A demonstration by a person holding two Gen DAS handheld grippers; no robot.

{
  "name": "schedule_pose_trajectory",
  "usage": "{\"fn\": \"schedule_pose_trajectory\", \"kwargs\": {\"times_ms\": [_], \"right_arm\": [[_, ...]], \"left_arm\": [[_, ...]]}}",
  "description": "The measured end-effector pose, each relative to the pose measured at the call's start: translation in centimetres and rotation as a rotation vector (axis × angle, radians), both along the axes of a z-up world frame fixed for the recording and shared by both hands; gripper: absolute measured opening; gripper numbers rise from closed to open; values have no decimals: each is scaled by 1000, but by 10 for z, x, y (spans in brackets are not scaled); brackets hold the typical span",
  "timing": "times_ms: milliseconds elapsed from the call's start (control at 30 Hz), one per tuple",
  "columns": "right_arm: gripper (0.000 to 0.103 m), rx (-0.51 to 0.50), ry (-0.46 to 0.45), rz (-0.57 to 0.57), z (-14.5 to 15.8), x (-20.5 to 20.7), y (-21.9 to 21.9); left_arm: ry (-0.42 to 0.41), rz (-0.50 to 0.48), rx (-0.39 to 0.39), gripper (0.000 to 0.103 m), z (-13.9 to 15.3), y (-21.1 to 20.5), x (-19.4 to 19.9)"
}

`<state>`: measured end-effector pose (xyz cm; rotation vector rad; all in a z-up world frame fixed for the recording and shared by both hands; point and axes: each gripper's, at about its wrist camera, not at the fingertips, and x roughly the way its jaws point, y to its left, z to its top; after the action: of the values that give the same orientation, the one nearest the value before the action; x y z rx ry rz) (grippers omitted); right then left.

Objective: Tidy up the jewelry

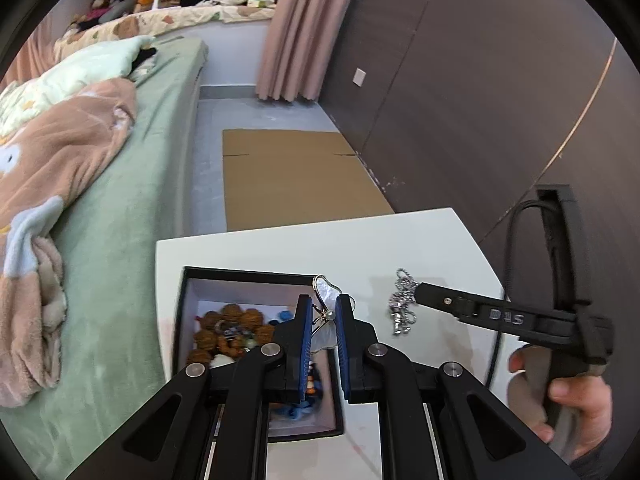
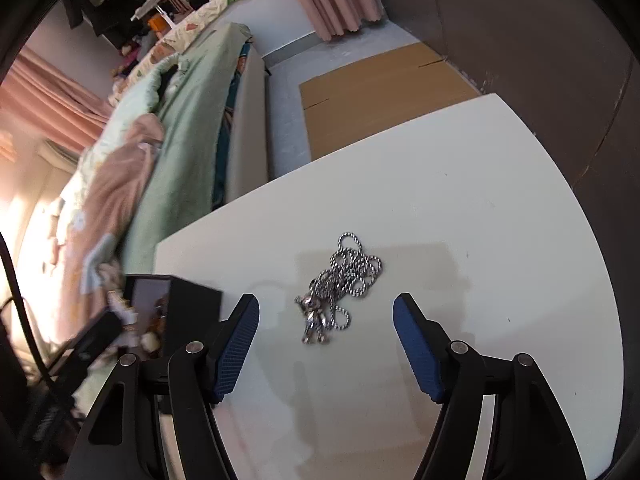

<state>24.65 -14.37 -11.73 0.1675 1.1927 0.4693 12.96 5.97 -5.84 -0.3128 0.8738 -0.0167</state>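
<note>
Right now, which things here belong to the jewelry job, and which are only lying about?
Part of the job:
- earring in the left gripper
- chain necklace on the white table
- black box with jewelry
- right gripper, open

Only lying about:
- cardboard on the floor
- bed
- curtain

A flattened cardboard sheet [image 1: 296, 176] lies on the floor between the green-covered bed [image 1: 132, 208] and dark wall [image 1: 460, 100].
</note>
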Motion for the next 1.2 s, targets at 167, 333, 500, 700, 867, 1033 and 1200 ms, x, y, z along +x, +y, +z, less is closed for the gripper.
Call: {"fn": "schedule_pose_trajectory", "kwargs": {"times_ms": [167,333,500,700,867,1033,1200], "right_arm": [[70,-67,-40,-8,-8,4,14],[70,-143,-55,21,-16,2,29],[37,-267,-105,52,-19,-5,41],[16,-200,-49,63,-17,-4,27],[7,-91,-18,58,-9,-6,22],[7,26,-37,59,10,-12,17],[7,126,-73,58,33,-16,9]], "left_arm": [[13,21,-7,12,-3,13,-1],[33,38,-28,12,-9,22,0],[49,85,-133,12,-15,38,1],[9,128,-149,43,-9,47,-2],[-17,147,-141,83,-2,50,-6],[3,152,-115,83,-3,52,-5],[3,147,-97,84,-2,55,-9]]}}
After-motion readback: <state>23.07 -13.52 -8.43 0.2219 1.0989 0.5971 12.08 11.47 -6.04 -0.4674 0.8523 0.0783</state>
